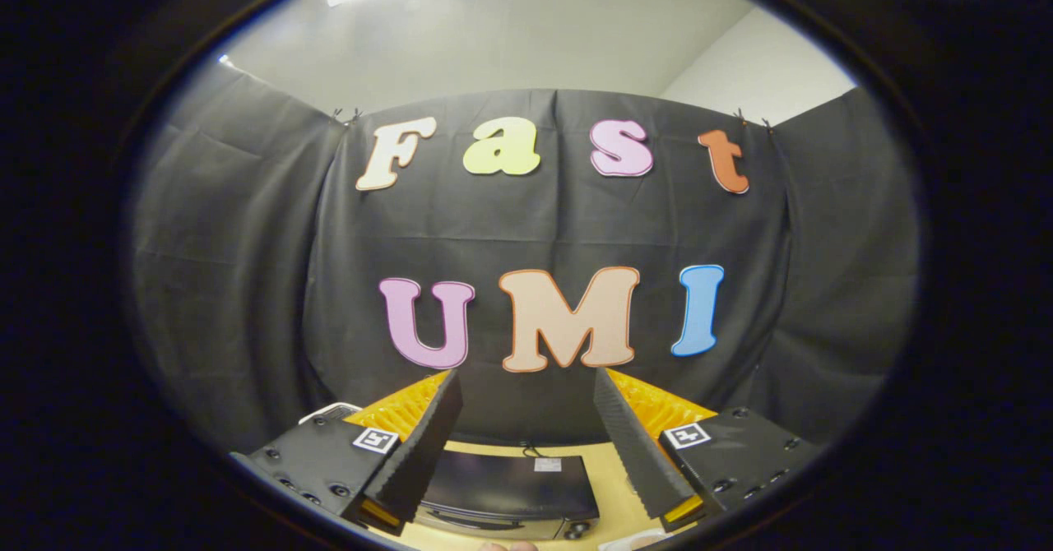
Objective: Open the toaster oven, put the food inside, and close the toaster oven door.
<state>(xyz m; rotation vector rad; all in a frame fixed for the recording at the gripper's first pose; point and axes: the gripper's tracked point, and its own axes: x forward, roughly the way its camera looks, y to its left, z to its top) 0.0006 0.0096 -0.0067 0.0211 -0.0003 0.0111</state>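
My gripper [526, 386] is open, held high and pointing at the booth's back wall, with nothing between its black ribbed fingers [424, 444]. Far below, between the two fingers, the black toaster oven [510, 489] sits on a light wooden table [613, 485]. I see its top and a strip of its front with a knob at the right; its door looks closed. At the table's near edge, a small pale piece [629, 543] shows beside the right finger, too cut off to identify.
Black cloth walls enclose the booth on three sides behind the table. A white object [333, 410] peeks out past the left finger's mount. A fingertip of a person's hand [506, 546] shows at the very bottom.
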